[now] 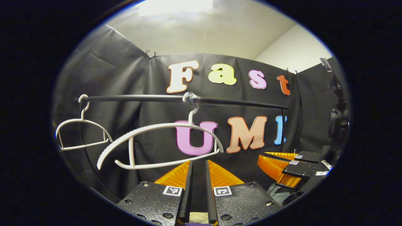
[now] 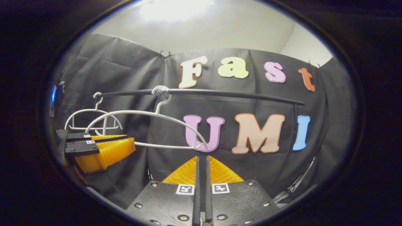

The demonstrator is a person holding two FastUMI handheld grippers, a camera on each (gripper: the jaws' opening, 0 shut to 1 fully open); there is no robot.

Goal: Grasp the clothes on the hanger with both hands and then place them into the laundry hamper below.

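While each hand-held gripper (image 1: 199, 163) (image 2: 202, 158) sits nearly closed on nothing, bare hanger (image 1: 157, 141) hangs just above.

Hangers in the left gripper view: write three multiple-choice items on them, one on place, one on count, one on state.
1. The hangers hang from: A. the black rail; B. a wall hook; C. a door handle.
2. How many hangers are there? A. one; B. two; C. four.
3. The hangers are: A. bare; B. draped with shirts; C. snapped in half.

Key: 1 A, both hooks loop over the rail. 2 B, there is a near one and a farther one. 3 A, no cloth lies on either frame.
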